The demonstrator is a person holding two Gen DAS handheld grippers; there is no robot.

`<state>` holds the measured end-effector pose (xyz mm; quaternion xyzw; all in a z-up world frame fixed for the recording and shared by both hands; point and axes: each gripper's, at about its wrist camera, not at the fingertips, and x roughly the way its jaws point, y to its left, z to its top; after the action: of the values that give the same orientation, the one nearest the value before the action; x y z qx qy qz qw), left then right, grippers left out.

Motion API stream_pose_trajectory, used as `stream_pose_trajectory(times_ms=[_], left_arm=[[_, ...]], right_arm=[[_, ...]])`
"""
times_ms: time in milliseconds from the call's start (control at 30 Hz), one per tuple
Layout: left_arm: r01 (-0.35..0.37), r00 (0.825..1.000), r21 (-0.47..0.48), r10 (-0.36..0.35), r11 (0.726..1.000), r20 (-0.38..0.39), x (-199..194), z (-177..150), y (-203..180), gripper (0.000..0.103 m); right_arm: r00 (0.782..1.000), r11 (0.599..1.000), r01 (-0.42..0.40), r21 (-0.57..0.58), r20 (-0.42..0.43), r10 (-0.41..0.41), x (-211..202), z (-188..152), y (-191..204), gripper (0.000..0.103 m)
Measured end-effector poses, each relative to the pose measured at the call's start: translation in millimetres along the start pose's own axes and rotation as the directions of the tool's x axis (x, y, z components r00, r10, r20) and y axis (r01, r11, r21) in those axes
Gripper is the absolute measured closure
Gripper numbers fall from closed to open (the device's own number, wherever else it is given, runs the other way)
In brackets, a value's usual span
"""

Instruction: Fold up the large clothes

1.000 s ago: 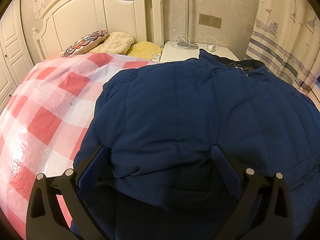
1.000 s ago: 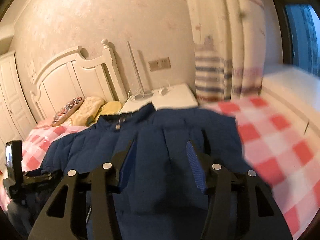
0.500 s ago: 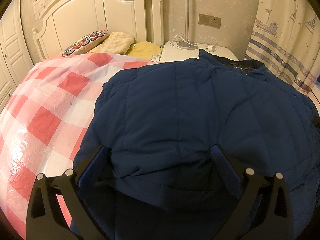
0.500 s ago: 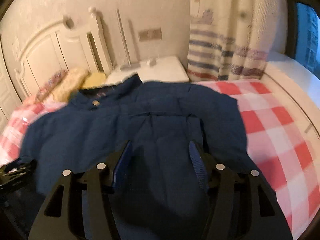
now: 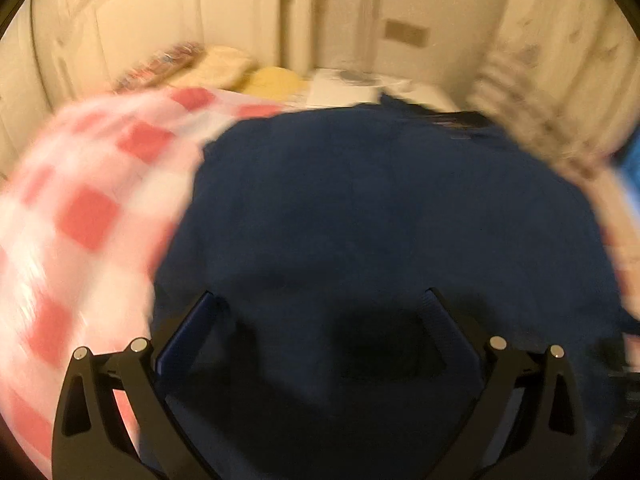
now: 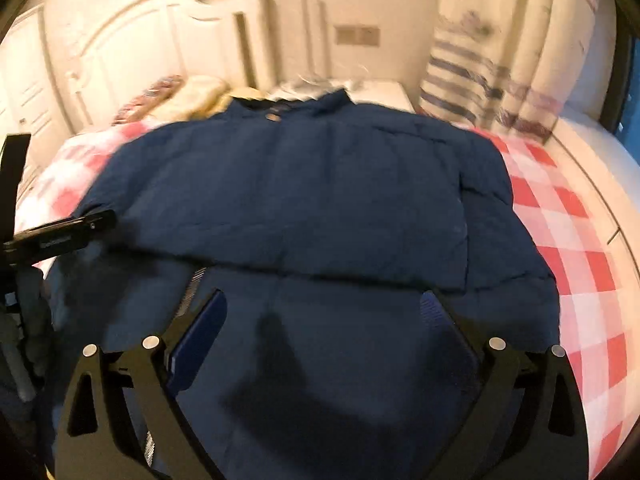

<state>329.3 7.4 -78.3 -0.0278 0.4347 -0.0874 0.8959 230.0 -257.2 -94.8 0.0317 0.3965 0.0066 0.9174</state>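
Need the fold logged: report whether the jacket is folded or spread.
Partly folded. In the right wrist view the jacket lies on the bed, with one layer doubled over, its edge crossing the middle above a lower layer.

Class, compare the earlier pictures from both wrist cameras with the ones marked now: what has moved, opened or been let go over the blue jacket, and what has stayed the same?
The right gripper has just been opening: its jaws, narrow before, now stand wide above the blue jacket, gripping nothing. Its view has swung to show more of the jacket. The left gripper stays wide open; its blurred view shows it moving. The jacket remains spread on the checked bedcover.
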Motion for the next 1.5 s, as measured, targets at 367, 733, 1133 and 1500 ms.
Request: stream_pose_trajectory(times_ms=[367, 733, 1133, 1500], left_arm=[[-0.052, 0.996, 0.19, 0.064, 0.98, -0.055, -24.1, -74.7, -37.5, 0.002], [-0.095, 0.994, 0.049, 0.097, 0.994, -0.043, -54.2, -99.9, 36.4, 0.002], [-0.078, 0.997, 0.283, 0.077, 0.956, 0.015, -86.3, -173.3, -5.5, 0.002], [-0.041, 0.998, 0.273, 0.028, 0.961, 0.05, -110.8, -210.9, 20.7, 0.002]], right_arm=[[0.996, 0.995, -0.021, -0.097, -0.093, 0.012, -14.1, -44.5, 10.4, 0.006], [0.997, 1.0, 0.008, 0.012, -0.078, -0.007, -59.3, -90.7, -38.9, 0.004], [0.998, 0.983, -0.052, -0.177, -0.031, 0.048, -91.9, -158.2, 19.7, 0.004], [0.996, 0.981, -0.054, -0.184, 0.062, 0.067, -111.0, -199.1, 22.9, 0.004]])
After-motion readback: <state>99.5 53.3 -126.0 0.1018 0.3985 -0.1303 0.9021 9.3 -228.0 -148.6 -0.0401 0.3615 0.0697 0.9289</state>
